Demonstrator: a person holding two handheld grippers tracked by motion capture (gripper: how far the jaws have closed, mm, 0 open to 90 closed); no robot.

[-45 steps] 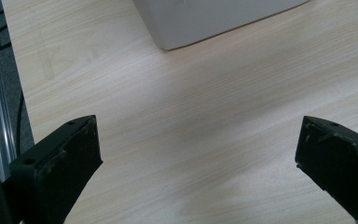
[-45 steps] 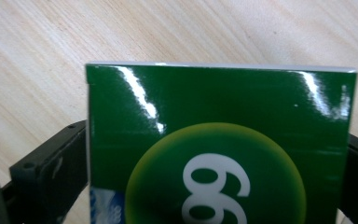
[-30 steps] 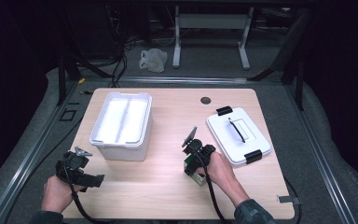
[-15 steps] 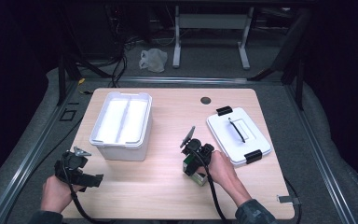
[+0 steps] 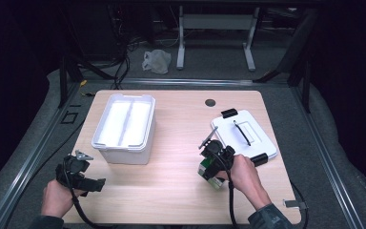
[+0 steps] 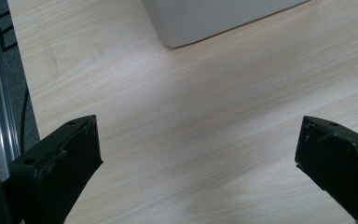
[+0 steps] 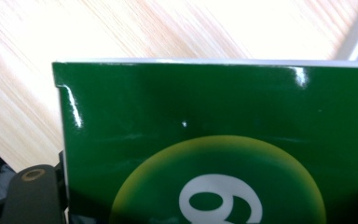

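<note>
Green box [image 7: 214, 140] sits clamped in the right gripper [image 5: 213, 167], at four o'clock from the white bin [image 5: 124, 126]; left gripper [image 6: 198, 154] gapes, holding nothing.

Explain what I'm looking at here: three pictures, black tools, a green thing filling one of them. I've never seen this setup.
No robot here: a person holds a two-jaw claw in each hand at a wooden table. The high view looks down from above the person's side. The other two pictures come from cameras riding on the claws, looking along their black jaws.

On the table stand an open white bin at the left and a white lid with black clips at the right.

The left claw hangs open over bare wood near the bin's corner, its jaws wide apart with nothing between them. The right claw grips a green box with a yellow circle and a white figure on it, held above the table beside the lid. That box is the green thing crowding the right gripper view.
</note>
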